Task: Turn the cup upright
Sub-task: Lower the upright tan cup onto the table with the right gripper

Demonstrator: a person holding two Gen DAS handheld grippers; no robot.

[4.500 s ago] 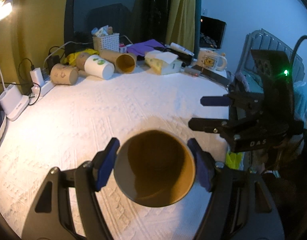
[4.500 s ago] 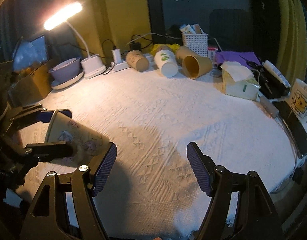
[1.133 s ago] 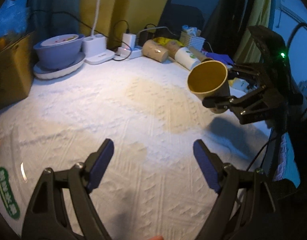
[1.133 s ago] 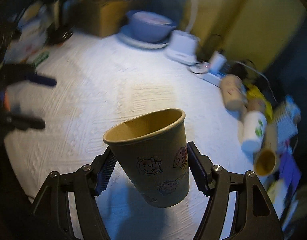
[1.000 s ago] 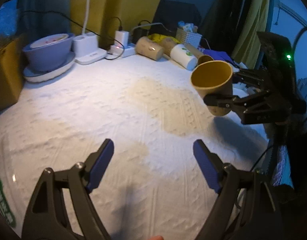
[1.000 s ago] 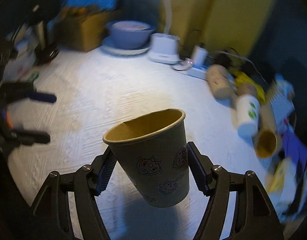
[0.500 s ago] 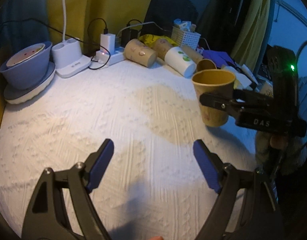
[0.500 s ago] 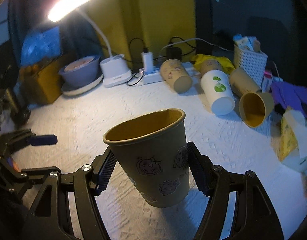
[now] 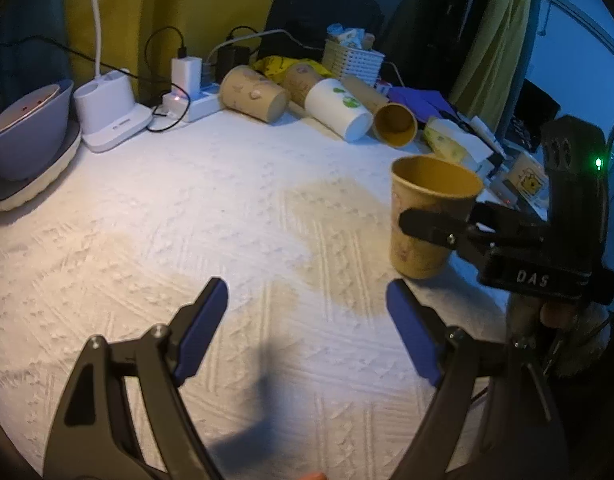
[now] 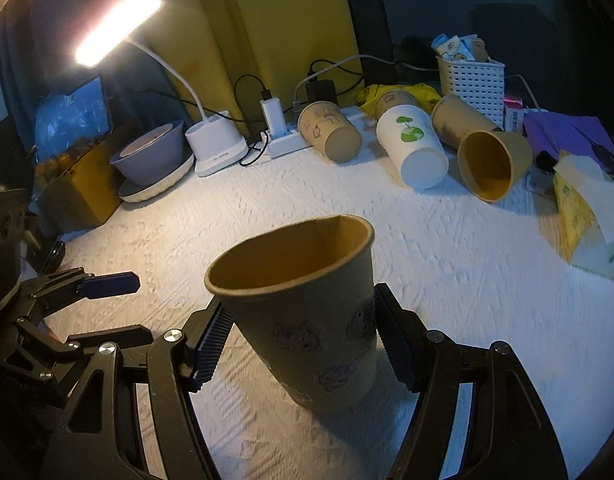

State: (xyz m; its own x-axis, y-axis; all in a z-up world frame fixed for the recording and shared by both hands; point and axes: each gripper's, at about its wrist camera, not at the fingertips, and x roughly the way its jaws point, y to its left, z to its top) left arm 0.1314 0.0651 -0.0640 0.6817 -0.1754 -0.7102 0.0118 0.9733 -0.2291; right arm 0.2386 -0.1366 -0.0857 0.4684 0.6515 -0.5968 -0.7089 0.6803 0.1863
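Observation:
A brown paper cup with cartoon prints (image 10: 307, 320) stands mouth up between the pads of my right gripper (image 10: 303, 344), its base at the white textured tablecloth (image 10: 447, 264). The right gripper is shut on the cup. In the left wrist view the same cup (image 9: 427, 216) shows at the right, held by the right gripper (image 9: 439, 226). My left gripper (image 9: 307, 328) is open and empty, low over the cloth to the left of the cup; it also shows in the right wrist view (image 10: 107, 308) at the far left.
Several paper cups (image 10: 411, 148) lie on their sides at the back near a white basket (image 10: 471, 80). A tissue pack (image 10: 587, 216) sits right. A lit desk lamp (image 10: 119, 24), power strip (image 10: 283, 140), bowl on a plate (image 10: 151, 160) and cardboard box (image 10: 75, 188) stand back left.
The right gripper has lowered the upright cup to the cloth and swung towards the back of the table. The left gripper stayed open and empty, shifting a little.

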